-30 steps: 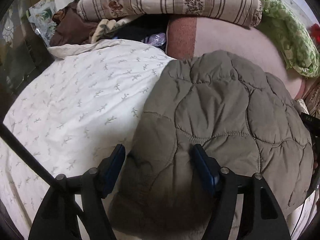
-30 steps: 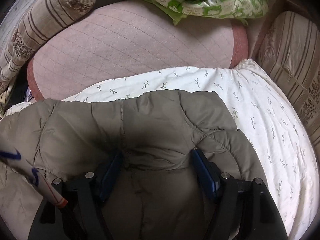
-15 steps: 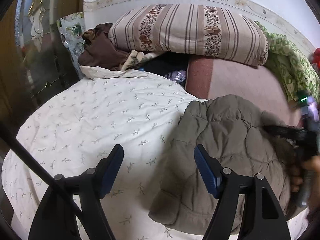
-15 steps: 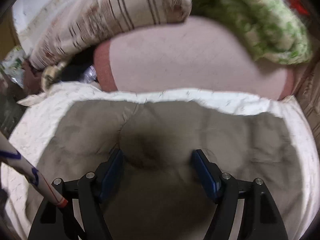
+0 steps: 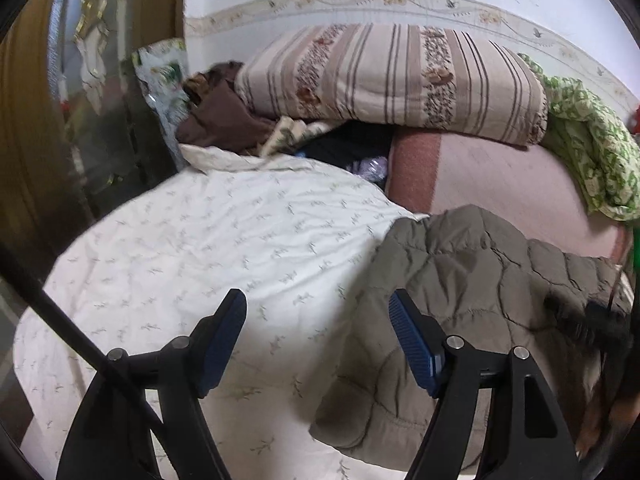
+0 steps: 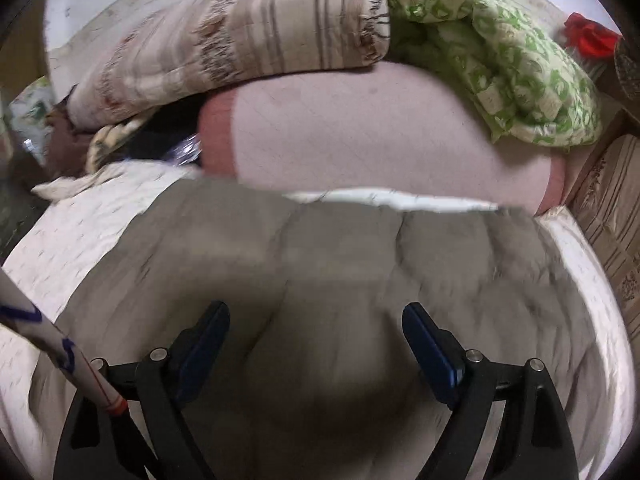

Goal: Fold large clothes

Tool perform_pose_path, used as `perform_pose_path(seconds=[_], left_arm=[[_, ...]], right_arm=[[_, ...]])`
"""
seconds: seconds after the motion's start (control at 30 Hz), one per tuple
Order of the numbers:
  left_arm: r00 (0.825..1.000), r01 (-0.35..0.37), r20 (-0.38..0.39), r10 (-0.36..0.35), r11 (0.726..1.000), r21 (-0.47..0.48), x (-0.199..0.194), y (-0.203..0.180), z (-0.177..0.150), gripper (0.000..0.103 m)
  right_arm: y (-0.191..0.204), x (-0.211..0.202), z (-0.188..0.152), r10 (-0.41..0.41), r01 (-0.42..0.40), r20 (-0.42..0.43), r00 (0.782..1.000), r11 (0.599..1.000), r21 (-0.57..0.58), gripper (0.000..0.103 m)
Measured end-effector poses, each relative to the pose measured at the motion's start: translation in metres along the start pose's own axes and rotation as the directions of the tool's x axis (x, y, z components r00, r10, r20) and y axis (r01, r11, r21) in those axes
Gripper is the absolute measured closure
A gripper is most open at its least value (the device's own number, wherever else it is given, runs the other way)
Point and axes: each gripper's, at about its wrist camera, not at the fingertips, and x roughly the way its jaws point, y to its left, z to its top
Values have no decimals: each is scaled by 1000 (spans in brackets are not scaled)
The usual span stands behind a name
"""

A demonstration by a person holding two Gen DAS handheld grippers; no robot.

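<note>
An olive quilted jacket (image 5: 460, 292) lies bunched on a white sheet with a leaf print (image 5: 220, 248). In the left wrist view it sits to the right. My left gripper (image 5: 316, 336) is open and empty above the sheet, just left of the jacket's edge. In the right wrist view the jacket (image 6: 320, 264) fills the foreground, blurred. My right gripper (image 6: 316, 344) is open, with its jaws wide apart over the jacket's middle. Whether the pads touch the fabric is unclear.
A striped folded quilt (image 5: 392, 80) and a green patterned blanket (image 5: 592, 148) lie at the back over a pink mattress cover (image 5: 500, 184). Brown clothes (image 5: 224, 120) are piled at the back left. A wooden door (image 5: 24, 120) stands on the left.
My left gripper has pulled back and left off the jacket, and is now over the bare sheet. My right gripper has also risen, and more of the jacket shows under it.
</note>
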Motion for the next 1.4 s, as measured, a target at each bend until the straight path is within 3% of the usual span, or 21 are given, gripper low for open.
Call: perform_pose_path(seconds=[0.13,0.27,0.37,0.43,0.6,0.73,0.83,0.93,1.1,1.2,1.4], left_arm=[[998,-39,46,39,999,3,-12,0,3,29],[990,-70,126,69,998,1,-37,1,6,24],[983,-47,180,49,999,-15,-62,4,7,20],[980,3,201,3,1000,-27,-82,4,5,18],[982,108,154,-112,994,31,-129,-8,-18,16],[982,161,86,-166,985,62,-167,-14,-60,16],[984,173,40,-175,984,41,-192,-11,-95,16],[988,156,5,-156,986,52,-207,-13,-113,16],[985,171,-47,-168,983,71,-227,-15,-129,16],[974,211,-104,-203,975,64,-225,-22,-135,16],[979,169,-128,-156,981,98,-219,-38,-148,16]], right_arm=[[18,14,-25,-65,61,-36,997,992,-115,10],[4,-37,-32,-41,41,10,999,996,-73,10],[-28,-91,-70,14,-14,4,1000,1000,27,10],[-44,-122,-100,-5,4,13,1000,999,43,10],[-81,-191,-185,-168,165,46,985,984,67,10],[-115,-223,-236,-191,187,-3,982,960,209,10],[-128,-231,-243,-160,160,-22,987,953,258,10],[-123,-245,-238,-138,130,18,990,960,250,10],[-100,-261,-229,-159,141,95,983,975,169,10],[-93,-261,-230,-148,132,91,985,978,159,10],[-91,-264,-242,-167,155,65,984,974,163,10]])
